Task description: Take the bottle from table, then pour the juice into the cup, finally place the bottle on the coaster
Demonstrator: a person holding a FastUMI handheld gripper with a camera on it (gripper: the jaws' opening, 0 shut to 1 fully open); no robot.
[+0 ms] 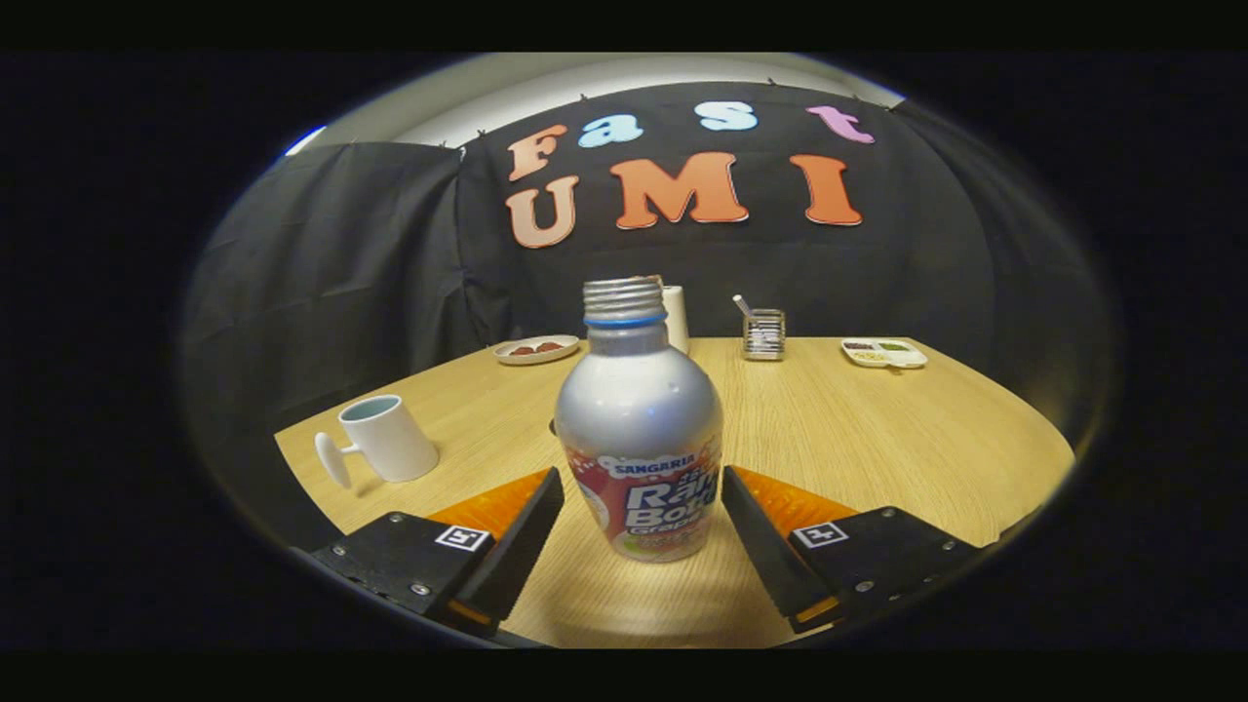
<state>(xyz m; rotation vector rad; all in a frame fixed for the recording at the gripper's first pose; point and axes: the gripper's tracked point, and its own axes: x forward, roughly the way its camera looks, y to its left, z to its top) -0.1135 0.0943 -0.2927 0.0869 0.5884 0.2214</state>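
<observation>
The bottle [639,439] is standing upright on the table [877,439], between the fingers of the gripper [642,522]. The fingers are standing wide, one to each side of the lower body, with a visible gap on both sides; neither is pressing on it.

Handling, as judged: the body looks like thin metal, smooth and glossy, so likely slippery and liable to dent under a hard squeeze. The cap is off and the threaded neck is standing open, so any tilt risks spilling. How full it is cannot be seen, so its weight is uncertain. The straight labelled section below the shoulder is offering the best hold; the rounded shoulder above would let the fingers slide.

The cup [388,439] is sitting well off to the left of the bottle, handle turned outward, tilted by the lens.

Hidden or unclear: a dark edge is peeking out just behind the bottle's left side, possibly the coaster, but this cannot be confirmed. A white object is partly screened by the neck. The far dishes' contents are too small to make out.
</observation>
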